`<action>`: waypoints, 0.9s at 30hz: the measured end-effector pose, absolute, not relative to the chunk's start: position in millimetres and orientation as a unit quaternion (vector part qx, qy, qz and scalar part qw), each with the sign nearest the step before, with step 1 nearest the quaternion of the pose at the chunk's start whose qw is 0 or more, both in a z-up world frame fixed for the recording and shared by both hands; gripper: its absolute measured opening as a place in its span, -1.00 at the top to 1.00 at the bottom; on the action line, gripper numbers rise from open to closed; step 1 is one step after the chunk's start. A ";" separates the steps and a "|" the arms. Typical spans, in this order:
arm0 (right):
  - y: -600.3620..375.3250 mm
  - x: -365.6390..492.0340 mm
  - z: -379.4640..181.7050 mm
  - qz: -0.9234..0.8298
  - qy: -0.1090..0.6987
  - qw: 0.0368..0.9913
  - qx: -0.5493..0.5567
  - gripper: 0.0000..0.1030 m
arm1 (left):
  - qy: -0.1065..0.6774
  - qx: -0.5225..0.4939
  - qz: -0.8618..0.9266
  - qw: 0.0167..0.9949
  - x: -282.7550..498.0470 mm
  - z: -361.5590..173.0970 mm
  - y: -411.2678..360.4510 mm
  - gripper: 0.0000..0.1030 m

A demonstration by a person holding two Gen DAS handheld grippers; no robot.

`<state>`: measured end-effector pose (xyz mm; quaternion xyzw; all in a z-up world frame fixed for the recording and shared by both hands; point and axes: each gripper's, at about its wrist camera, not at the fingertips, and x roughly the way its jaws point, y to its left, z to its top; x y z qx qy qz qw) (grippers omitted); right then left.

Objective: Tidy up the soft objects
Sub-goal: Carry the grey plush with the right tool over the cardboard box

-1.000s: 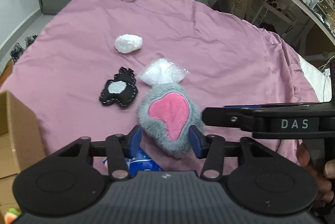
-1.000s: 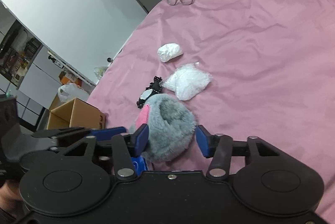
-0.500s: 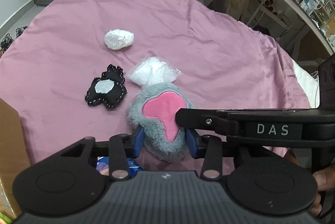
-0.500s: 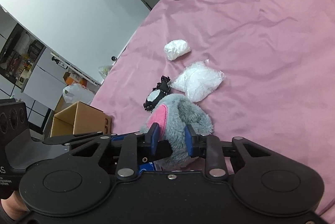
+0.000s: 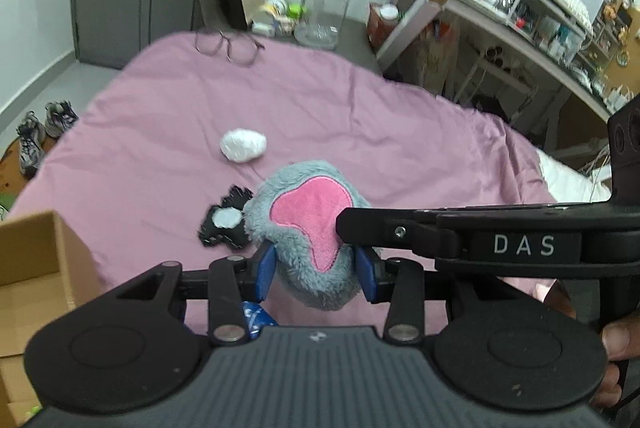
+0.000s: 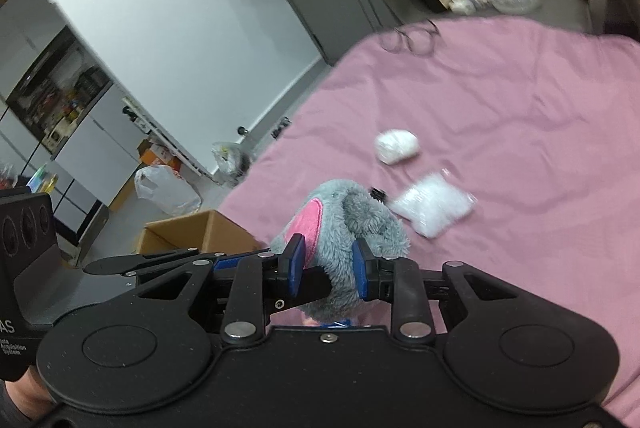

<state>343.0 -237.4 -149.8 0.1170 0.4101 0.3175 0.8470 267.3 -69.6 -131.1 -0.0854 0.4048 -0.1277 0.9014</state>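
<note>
A grey plush toy with a pink patch hangs above the pink bedcover, held from two sides. My left gripper is shut on it, blue pads pressed into the fur. My right gripper is shut on the same toy; one of its fingers crosses the left wrist view. On the cover lie a black pouch with a white patch, a white wad and a clear bag of white stuffing.
An open cardboard box stands beside the bed at the left. Glasses rest at the far edge of the cover. A large clear jar, a cluttered desk and shoes lie beyond. A blue wrapper shows under the left gripper.
Both grippers closed on the grey plush toy and lifted it off the bedcover. The cardboard box has come further into both views.
</note>
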 end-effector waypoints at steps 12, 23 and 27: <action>-177.1 312.6 -117.2 0.369 0.371 0.848 0.086 0.49 | 0.361 -0.098 -0.088 0.923 222.2 -94.3 -15.0 0.19; -116.4 285.4 -117.3 0.396 0.370 0.838 0.059 0.49 | 0.347 -0.119 -0.056 0.929 183.6 -97.1 43.8 0.19; -99.3 278.1 -119.2 0.398 0.372 0.837 0.053 0.49 | 0.345 -0.126 -0.052 0.929 176.2 -100.5 60.5 0.19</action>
